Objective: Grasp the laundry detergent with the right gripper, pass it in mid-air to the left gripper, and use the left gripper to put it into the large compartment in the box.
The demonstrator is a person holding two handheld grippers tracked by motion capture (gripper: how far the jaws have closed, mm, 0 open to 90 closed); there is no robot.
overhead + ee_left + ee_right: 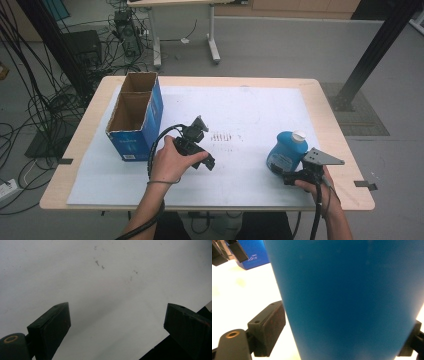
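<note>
The blue bottle [286, 151] with its white cap [298, 135] stands at the right of the bench [320, 100], near the front edge, on the white sheet [250, 110]. The right gripper [295, 176] has it between its jaws: in the right gripper view the bottle's blue wall [352, 297] sits between the two pads, the left pad touching it and the right pad at its edge, so it looks grasped low on the body. The left gripper [202, 150] rests released over the middle of the sheet, its jaws wide apart with bare white surface between them. The open blue cardboard box [136, 117] stands at the far left, well apart from the bottle.

If the step in hand is lifting the bottle, the grip is low and the bottle may be top-heavy, so clamp firmly and raise it straight up without tilting. Keep the cap uppermost, and steer clear of the left gripper if carrying it across toward the box.
</note>
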